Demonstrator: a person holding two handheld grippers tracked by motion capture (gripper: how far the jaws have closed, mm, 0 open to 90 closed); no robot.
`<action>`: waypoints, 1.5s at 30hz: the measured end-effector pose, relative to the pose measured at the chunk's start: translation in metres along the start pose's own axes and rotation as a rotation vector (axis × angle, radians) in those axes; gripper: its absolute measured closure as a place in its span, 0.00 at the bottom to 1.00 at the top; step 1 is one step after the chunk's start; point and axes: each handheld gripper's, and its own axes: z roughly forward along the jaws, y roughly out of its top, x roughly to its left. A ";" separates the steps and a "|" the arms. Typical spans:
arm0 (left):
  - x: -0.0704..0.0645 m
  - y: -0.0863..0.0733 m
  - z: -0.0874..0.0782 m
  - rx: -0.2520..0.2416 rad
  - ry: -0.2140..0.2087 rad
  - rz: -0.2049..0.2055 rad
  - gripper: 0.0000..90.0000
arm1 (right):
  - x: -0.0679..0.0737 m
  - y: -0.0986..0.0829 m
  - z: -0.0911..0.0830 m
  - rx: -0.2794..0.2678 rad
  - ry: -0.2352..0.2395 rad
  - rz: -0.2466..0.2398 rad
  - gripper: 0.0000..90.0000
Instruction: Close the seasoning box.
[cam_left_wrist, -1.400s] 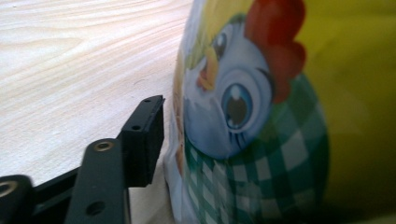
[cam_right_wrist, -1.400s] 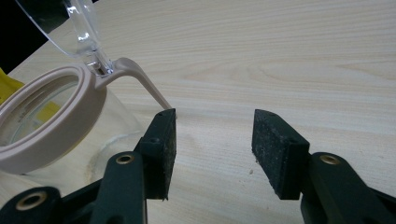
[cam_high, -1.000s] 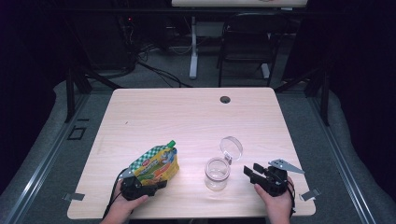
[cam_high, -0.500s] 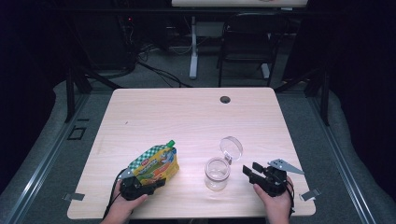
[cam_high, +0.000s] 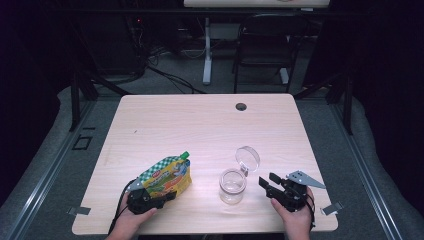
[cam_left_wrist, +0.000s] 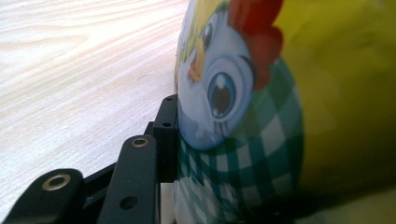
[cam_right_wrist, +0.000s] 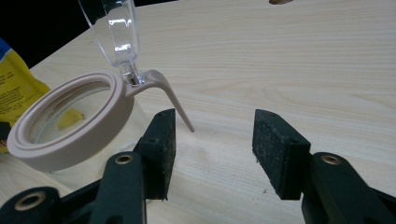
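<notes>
A yellow and green-checked pouch (cam_high: 166, 176) with a green cap lies near the table's front left; its cartoon print (cam_left_wrist: 261, 107) sits right before the left gripper's camera. My left gripper (cam_high: 150, 199) is shut on the pouch's lower end, one black jaw pressed against it. A clear glass jar (cam_high: 232, 185) with a beige rim (cam_right_wrist: 70, 128) and its hinged clear lid (cam_high: 248, 158) swung up stands front centre. My right gripper (cam_high: 268, 183) is open just right of the jar, nothing between its pads (cam_right_wrist: 276, 149).
The pale wooden table (cam_high: 200, 130) has a dark round grommet (cam_high: 241, 106) near its far edge. A chair and desk legs stand on the grey floor beyond the table.
</notes>
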 end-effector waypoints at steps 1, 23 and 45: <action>-0.001 0.000 0.000 0.001 0.000 0.006 0.68 | 0.000 0.000 0.000 0.000 0.000 0.000 0.55; -0.006 0.005 -0.005 -0.009 -0.037 0.023 0.68 | 0.003 0.000 0.001 0.011 0.008 -0.049 0.56; 0.001 0.000 0.001 -0.047 -0.048 -0.015 0.57 | 0.003 -0.001 0.002 0.020 0.002 -0.044 0.55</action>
